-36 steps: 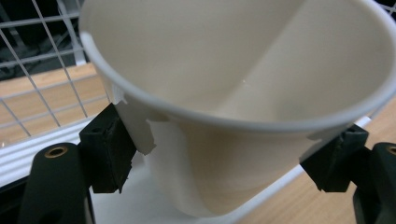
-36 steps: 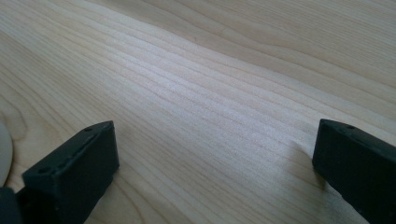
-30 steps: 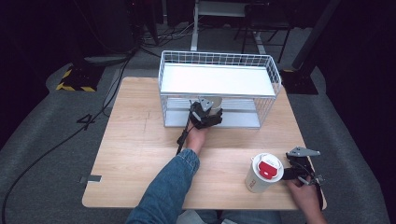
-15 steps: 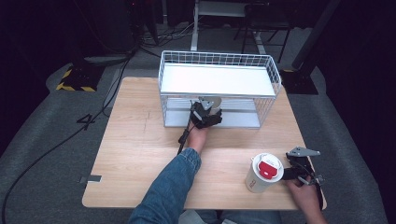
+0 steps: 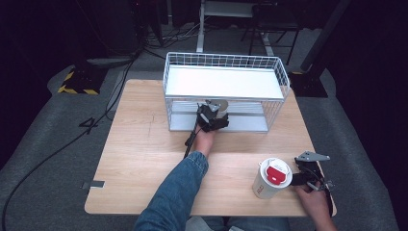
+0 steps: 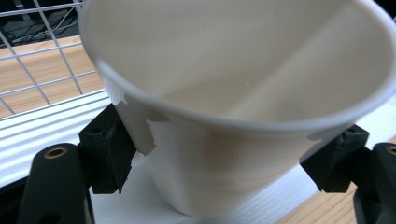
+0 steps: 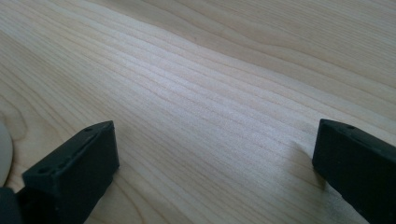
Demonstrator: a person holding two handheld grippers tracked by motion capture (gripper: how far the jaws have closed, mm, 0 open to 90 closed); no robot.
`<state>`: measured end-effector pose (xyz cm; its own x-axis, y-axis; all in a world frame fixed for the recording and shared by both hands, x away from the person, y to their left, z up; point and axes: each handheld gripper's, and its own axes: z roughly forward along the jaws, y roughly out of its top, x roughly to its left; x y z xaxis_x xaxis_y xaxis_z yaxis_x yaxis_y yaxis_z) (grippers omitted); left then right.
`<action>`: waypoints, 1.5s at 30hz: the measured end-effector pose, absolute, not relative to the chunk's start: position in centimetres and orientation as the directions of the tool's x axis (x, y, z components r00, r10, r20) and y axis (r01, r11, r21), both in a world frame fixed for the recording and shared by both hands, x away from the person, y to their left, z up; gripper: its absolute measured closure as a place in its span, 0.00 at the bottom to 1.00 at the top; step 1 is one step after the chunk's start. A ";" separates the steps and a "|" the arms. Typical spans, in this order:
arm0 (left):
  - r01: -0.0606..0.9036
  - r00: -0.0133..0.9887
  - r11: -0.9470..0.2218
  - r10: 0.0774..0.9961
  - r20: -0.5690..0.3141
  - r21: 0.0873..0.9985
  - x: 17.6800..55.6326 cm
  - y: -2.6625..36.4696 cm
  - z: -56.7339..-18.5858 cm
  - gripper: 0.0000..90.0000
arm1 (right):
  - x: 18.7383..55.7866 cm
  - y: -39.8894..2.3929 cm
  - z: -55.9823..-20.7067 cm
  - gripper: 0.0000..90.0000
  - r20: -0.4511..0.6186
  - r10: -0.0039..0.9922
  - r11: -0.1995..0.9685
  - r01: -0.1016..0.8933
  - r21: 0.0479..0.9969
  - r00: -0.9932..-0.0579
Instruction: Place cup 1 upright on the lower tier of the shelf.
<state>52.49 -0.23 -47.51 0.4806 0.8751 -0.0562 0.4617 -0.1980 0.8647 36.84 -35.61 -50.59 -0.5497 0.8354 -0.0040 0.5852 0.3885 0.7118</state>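
My left gripper [image 6: 222, 158] is shut on a white paper cup [image 6: 233, 107], its black pads [image 6: 108, 154] pressing on the cup's two sides. The cup is empty and tilted, with its open mouth towards the camera. In the high view the left gripper [image 5: 216, 113] reaches into the lower level of a white wire rack [image 5: 226, 62], and the cup [image 5: 223, 104] shows just past it. My right gripper [image 5: 308, 175] rests at the table's front right corner, beside a paper cup with a red-and-white lid [image 5: 272, 178]. The right gripper [image 7: 215, 158] is open over bare wood.
The rack has a white top shelf [image 5: 223, 82] and a white lower shelf [image 6: 42, 135], with wire mesh [image 6: 46, 70] behind the cup. The wooden table [image 5: 144, 159] ends close to my right hand. A black cable [image 5: 190, 139] trails from the left gripper.
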 end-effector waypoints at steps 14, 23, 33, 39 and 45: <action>0.486 0.458 -0.157 0.884 -0.097 0.860 52.6 0.0 -47.4 0.16 | 36.8 -35.6 -50.6 0.00 -0.004 0.835 0.388 0.585 0.712 -0.550; 0.468 0.489 -0.163 0.866 -0.100 0.869 51.8 0.4 -46.6 0.14 | 36.8 -35.6 -50.6 0.00 -0.004 0.835 0.389 0.585 0.712 -0.550; 0.470 0.495 -0.146 0.860 -0.123 0.870 50.0 2.0 -45.4 0.12 | 36.8 -35.6 -50.6 0.00 -0.004 0.836 0.388 0.585 0.712 -0.549; 0.451 0.517 -0.165 0.850 -0.106 0.877 48.5 2.8 -44.5 0.12 | 36.8 -35.6 -50.6 0.00 -0.004 0.835 0.388 0.585 0.712 -0.549; 0.443 0.532 -0.153 0.838 -0.122 0.883 47.4 4.1 -43.5 0.14 | 36.8 -35.5 -50.6 0.00 -0.004 0.838 0.386 0.586 0.712 -0.546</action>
